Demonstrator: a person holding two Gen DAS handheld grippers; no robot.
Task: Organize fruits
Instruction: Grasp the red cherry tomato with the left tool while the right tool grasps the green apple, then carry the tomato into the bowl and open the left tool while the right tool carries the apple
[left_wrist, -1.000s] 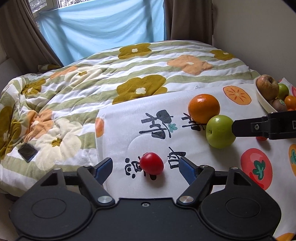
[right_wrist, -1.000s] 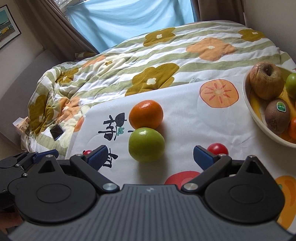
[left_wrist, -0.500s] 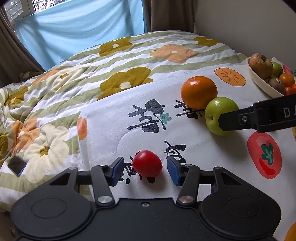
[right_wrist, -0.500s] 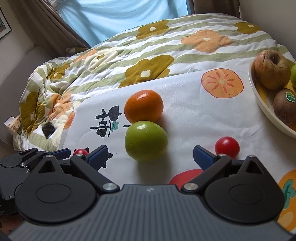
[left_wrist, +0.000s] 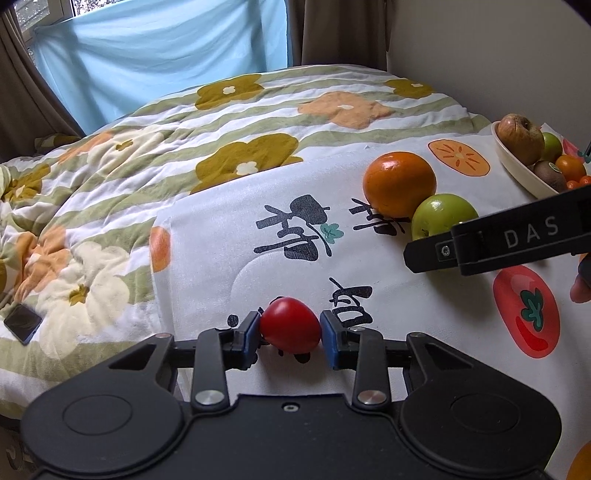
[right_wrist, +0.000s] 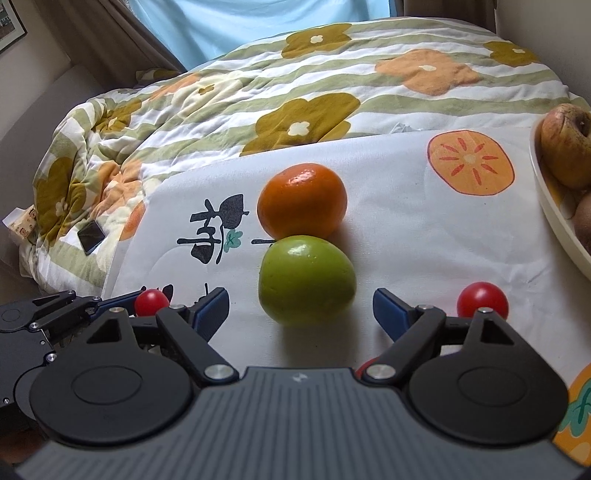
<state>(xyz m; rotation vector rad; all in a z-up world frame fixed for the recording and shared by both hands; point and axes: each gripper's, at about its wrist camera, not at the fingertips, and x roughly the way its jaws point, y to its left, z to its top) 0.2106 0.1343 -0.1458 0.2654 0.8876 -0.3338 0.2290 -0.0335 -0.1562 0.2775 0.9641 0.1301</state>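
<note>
My left gripper (left_wrist: 290, 332) is shut on a small red tomato (left_wrist: 290, 329) that rests on the white printed cloth (left_wrist: 258, 206); the tomato also shows in the right wrist view (right_wrist: 151, 302). My right gripper (right_wrist: 301, 310) is open with the green apple (right_wrist: 306, 278) between its blue fingers, not touching. An orange (right_wrist: 302, 201) touches the apple's far side. A second red tomato (right_wrist: 482, 299) lies right of the right finger. The cream fruit bowl (left_wrist: 517, 168) at far right holds a brown apple (left_wrist: 519, 138), a kiwi and other fruit.
A flowered quilt (left_wrist: 184, 147) covers the bed beyond the cloth. A dark phone (left_wrist: 22, 323) lies on the quilt at the left. A blue curtain (left_wrist: 166, 55) and a wall stand behind. The right gripper's black body (left_wrist: 498, 240) crosses the left wrist view.
My left gripper's fingers closed from wide open onto the red tomato. My right gripper moved closer to the green apple and stayed open.
</note>
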